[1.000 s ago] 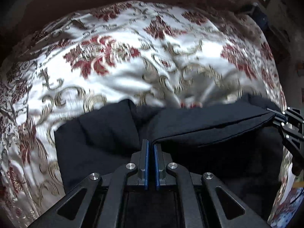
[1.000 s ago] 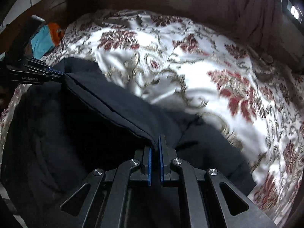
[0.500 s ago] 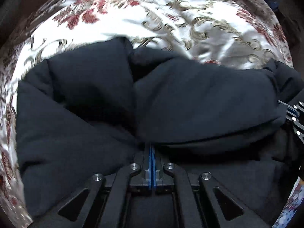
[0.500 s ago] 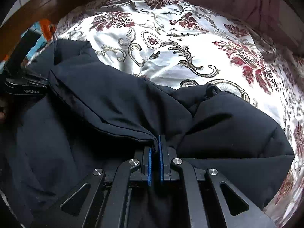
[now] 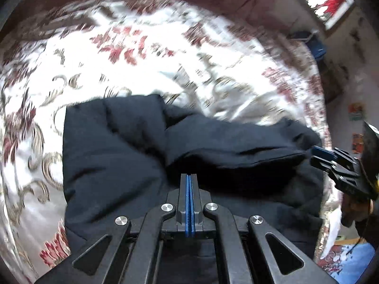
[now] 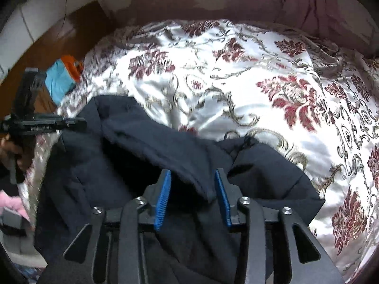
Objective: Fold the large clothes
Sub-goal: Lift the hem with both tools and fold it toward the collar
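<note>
Dark padded garment (image 6: 165, 156) lies bunched on floral bedspread (image 6: 236, 75). Looks soft, bulky, light; likely slumps when lifted. Best hold: doubled hem edge, not puffy middle. Right gripper (image 6: 192, 189) jaws opening, folded hem between blue pads. Left gripper (image 5: 188, 184) jaws closed, nothing visibly pinched, garment just beyond tips.

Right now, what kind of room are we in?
Most likely a bedroom. A floral satin bedspread covers a wide bed, a padded headboard runs behind it, and a dark jacket lies on top.
</note>
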The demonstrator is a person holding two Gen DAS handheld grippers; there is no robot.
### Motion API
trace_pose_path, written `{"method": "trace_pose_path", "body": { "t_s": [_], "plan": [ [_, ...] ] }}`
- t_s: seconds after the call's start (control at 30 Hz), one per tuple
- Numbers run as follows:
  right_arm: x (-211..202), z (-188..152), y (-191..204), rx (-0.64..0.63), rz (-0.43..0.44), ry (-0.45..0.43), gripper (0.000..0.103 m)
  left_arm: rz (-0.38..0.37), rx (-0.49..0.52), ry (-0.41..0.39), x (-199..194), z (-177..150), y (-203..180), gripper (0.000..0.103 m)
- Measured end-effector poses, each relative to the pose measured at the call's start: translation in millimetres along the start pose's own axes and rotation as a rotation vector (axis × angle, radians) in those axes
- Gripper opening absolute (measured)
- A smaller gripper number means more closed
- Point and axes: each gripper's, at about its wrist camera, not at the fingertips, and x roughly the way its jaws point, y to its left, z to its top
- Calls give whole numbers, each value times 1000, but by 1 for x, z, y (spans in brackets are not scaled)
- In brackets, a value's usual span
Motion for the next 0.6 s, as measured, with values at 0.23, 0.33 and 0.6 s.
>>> {"method": "trace_pose_path", "body": {
  "t_s": [0.23, 0.33, 0.6],
  "plan": [
    [53, 30, -15, 269, 148, 85, 29, -92, 67, 17, 34, 60, -40, 8],
    [78, 19, -6, 272, 167, 160, 18, -143, 84, 34, 53, 65, -51, 8],
    [107, -17, 9, 208, 139, 284, 18, -204, 235, 210, 90, 29, -71, 8]
  ]
}}
